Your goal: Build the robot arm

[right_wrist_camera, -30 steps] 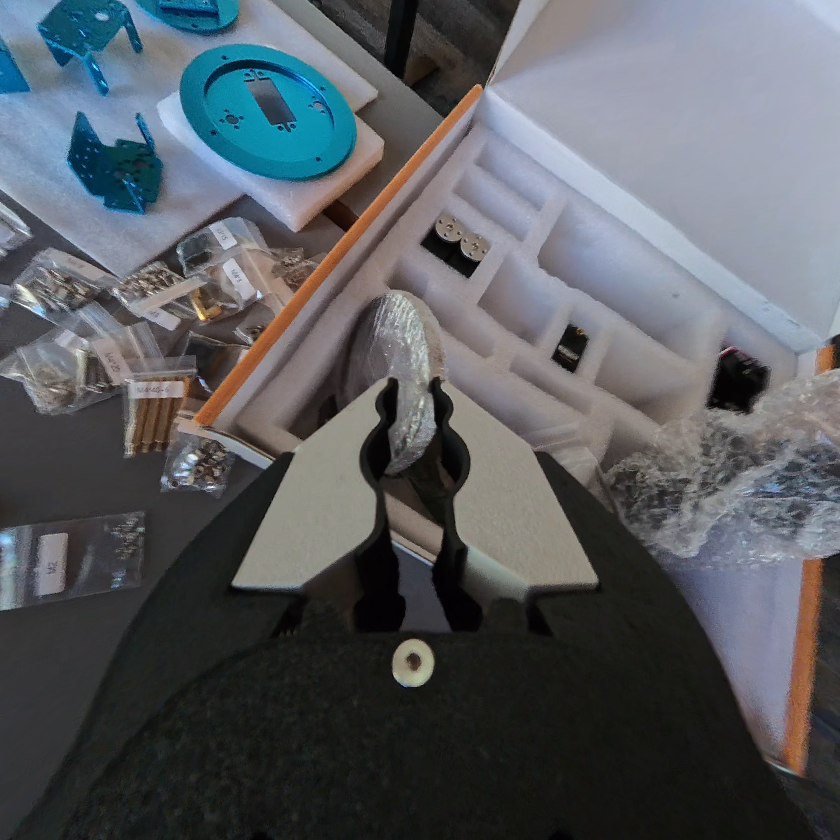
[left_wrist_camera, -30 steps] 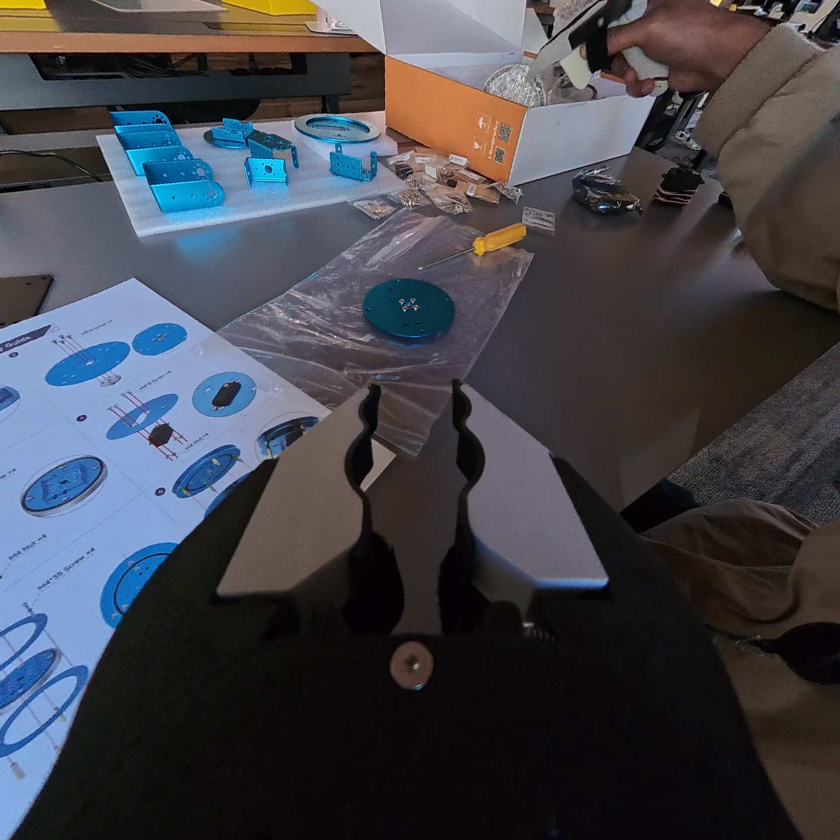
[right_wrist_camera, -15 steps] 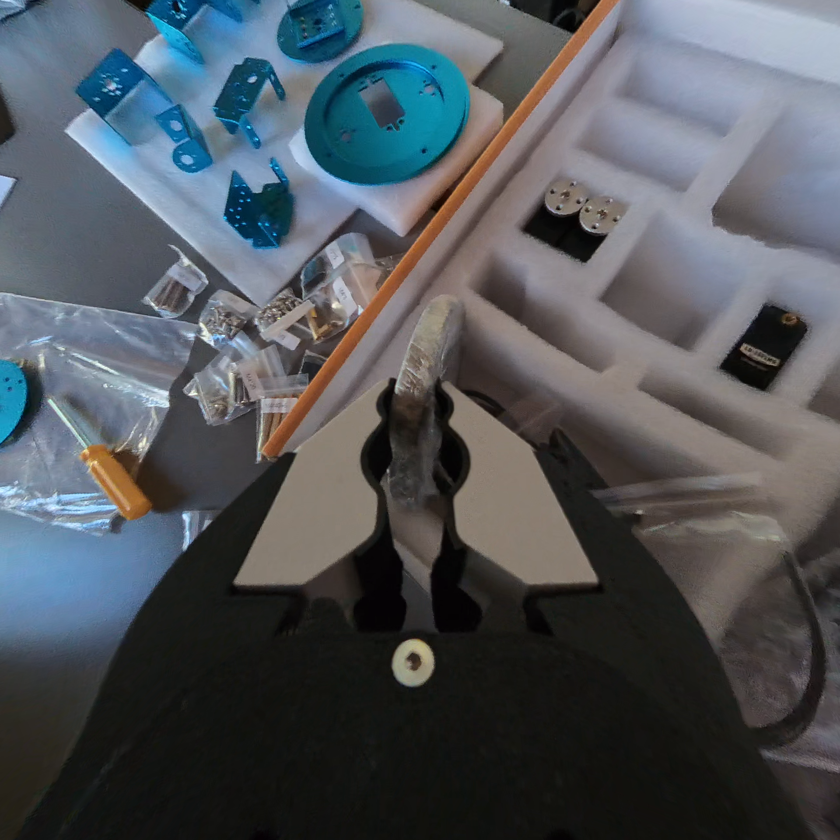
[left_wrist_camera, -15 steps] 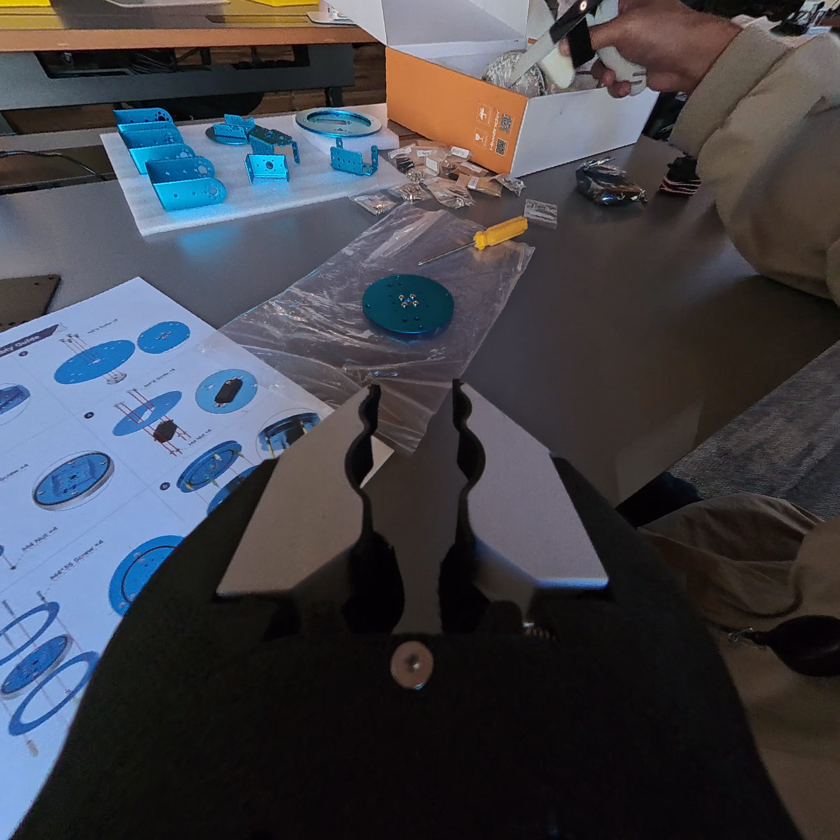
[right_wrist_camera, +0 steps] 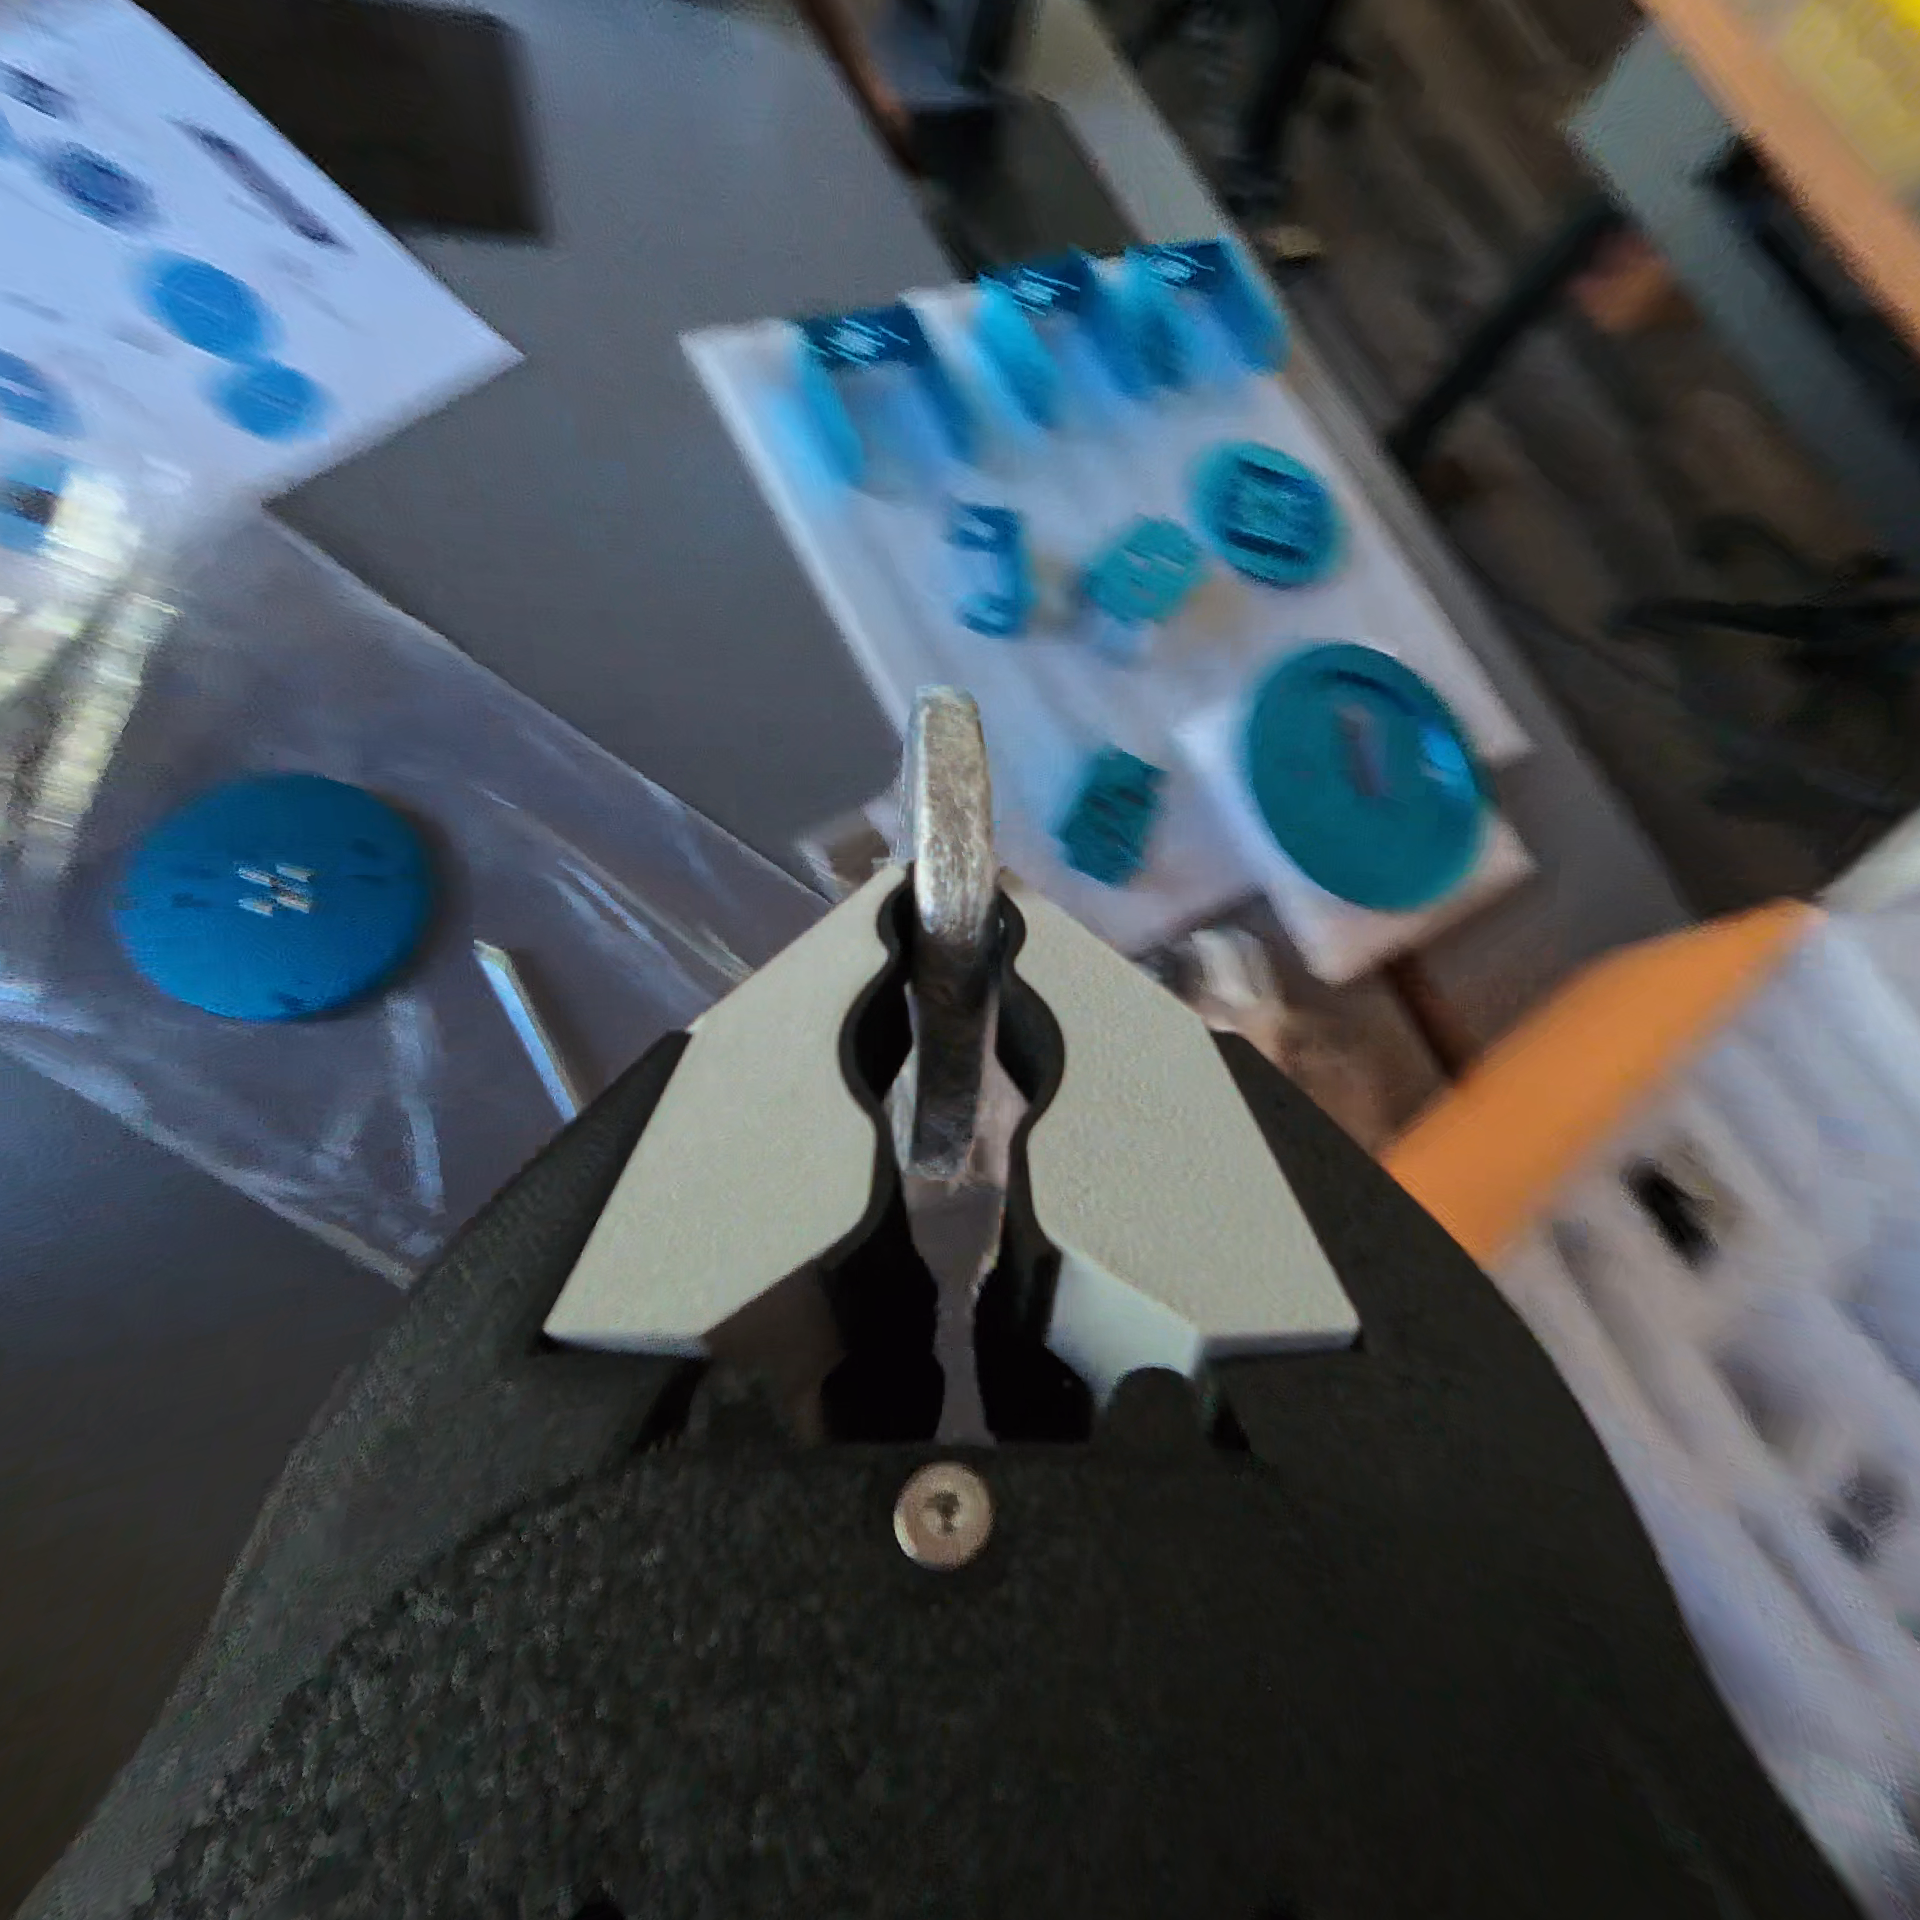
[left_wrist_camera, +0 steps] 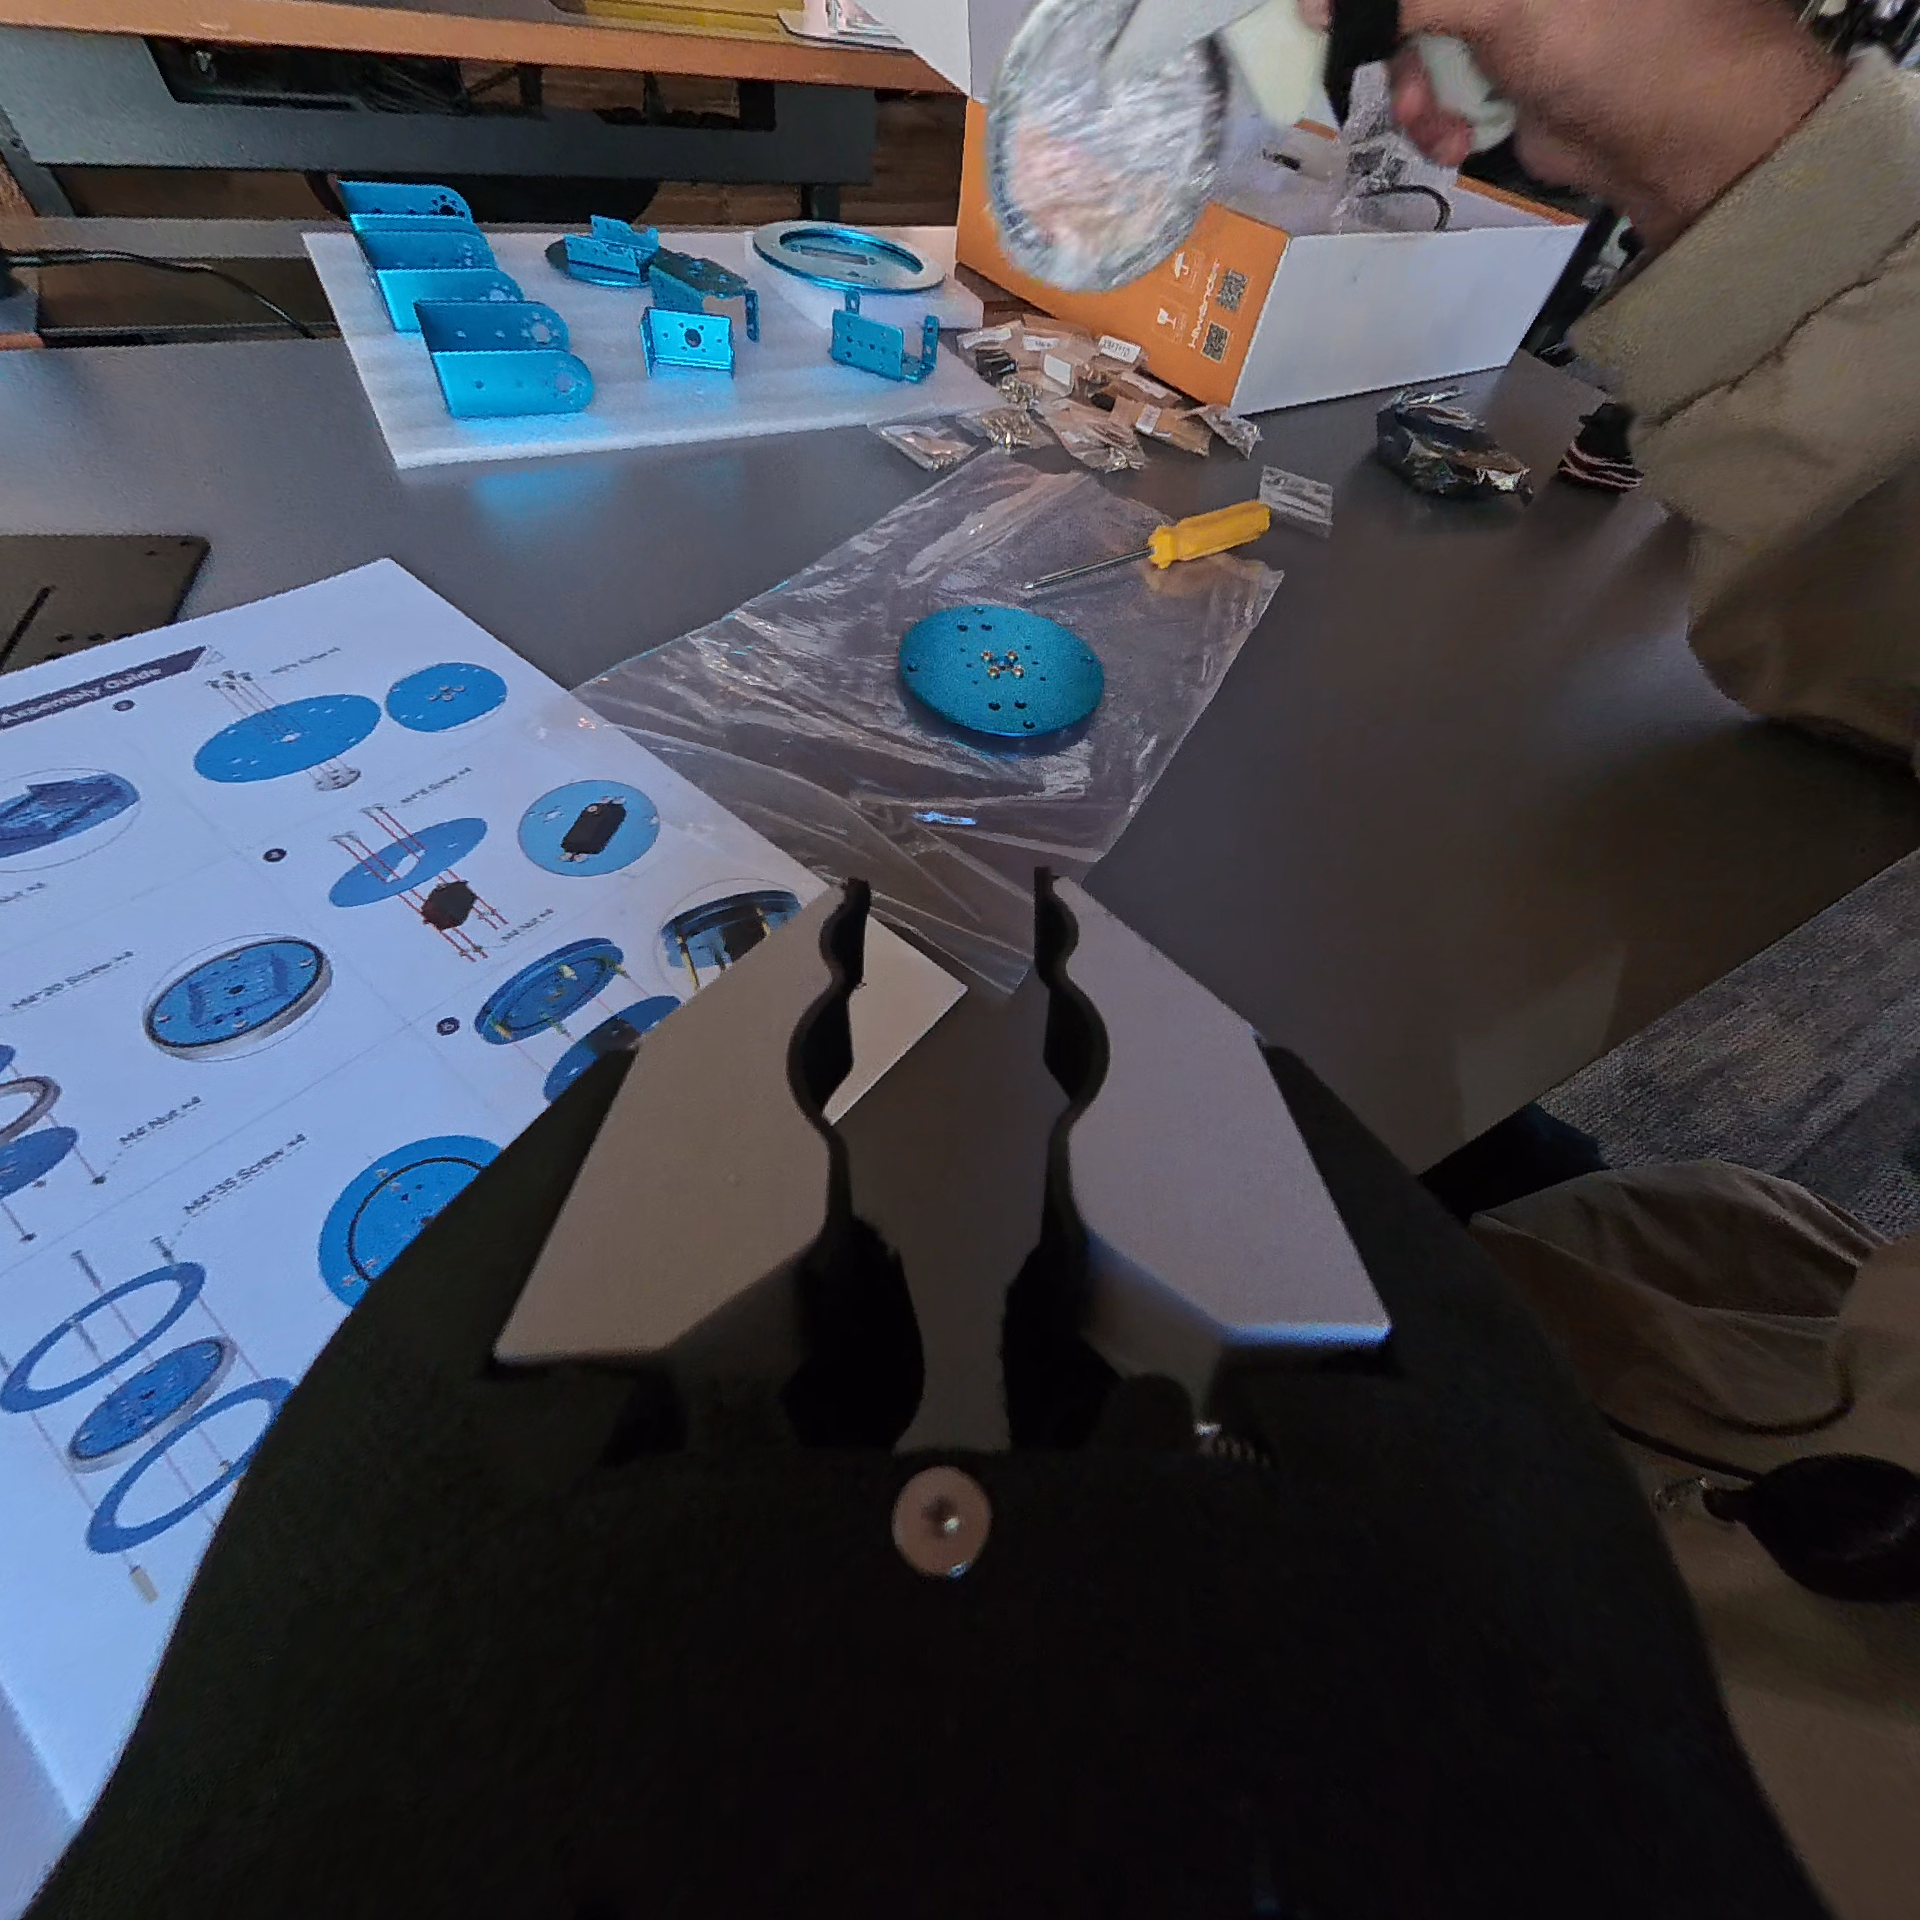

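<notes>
Your right claw (right_wrist_camera: 948, 914) is clamped on a wrapped silver disc (right_wrist_camera: 945, 831), now lifted out of the orange box (left_wrist_camera: 1226, 281) and held above the grey desk (left_wrist_camera: 1455, 727). Your left claw (left_wrist_camera: 945, 904) hangs partly open and empty, near the instruction sheet (left_wrist_camera: 260, 935) and a blue plate (left_wrist_camera: 1000, 671) on clear plastic.

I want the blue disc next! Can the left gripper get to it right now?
Probably yes. The left gripper is open and empty, and the blue disc lies uncovered on the plastic bag just ahead, nothing between them.
</notes>
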Demonstrator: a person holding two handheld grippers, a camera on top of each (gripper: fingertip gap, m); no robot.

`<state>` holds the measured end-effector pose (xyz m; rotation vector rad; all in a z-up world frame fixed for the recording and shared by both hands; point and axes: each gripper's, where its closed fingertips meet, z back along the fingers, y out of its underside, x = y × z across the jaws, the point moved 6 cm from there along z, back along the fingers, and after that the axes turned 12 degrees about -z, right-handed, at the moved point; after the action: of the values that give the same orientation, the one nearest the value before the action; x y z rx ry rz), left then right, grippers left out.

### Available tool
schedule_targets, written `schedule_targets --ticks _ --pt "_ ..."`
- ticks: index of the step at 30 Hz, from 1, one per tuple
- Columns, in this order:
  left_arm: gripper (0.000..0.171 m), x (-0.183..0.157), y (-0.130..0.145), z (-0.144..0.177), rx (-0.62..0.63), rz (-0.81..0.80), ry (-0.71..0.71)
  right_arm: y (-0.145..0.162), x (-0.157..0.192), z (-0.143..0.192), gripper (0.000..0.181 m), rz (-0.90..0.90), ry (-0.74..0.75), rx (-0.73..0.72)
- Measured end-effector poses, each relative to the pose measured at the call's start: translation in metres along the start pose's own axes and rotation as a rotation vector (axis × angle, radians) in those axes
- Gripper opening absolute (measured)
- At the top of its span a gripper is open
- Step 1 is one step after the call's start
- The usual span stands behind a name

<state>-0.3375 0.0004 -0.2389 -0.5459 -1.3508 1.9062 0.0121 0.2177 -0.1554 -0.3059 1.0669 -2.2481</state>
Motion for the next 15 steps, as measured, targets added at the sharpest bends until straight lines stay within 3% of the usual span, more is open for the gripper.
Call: schedule_targets --ticks 4,8,11,15 --pt "0.033 0.003 0.002 0.009 -0.006 -0.007 -0.018 -0.019 0.055 -0.059 0.009 0.021 -0.228 0.067" --pt "0.033 0.011 0.011 0.025 -0.011 0.01 -0.051 -0.036 0.11 -0.11 0.008 -0.115 -0.549 0.152" --pt "0.033 0.017 0.019 0.037 -0.023 0.043 -0.066 -0.039 0.16 -0.137 0.008 -0.174 -0.76 0.255" --pt "0.032 0.022 0.029 0.053 -0.032 0.055 -0.082 -0.039 0.204 -0.163 0.008 -0.269 -0.904 0.361"
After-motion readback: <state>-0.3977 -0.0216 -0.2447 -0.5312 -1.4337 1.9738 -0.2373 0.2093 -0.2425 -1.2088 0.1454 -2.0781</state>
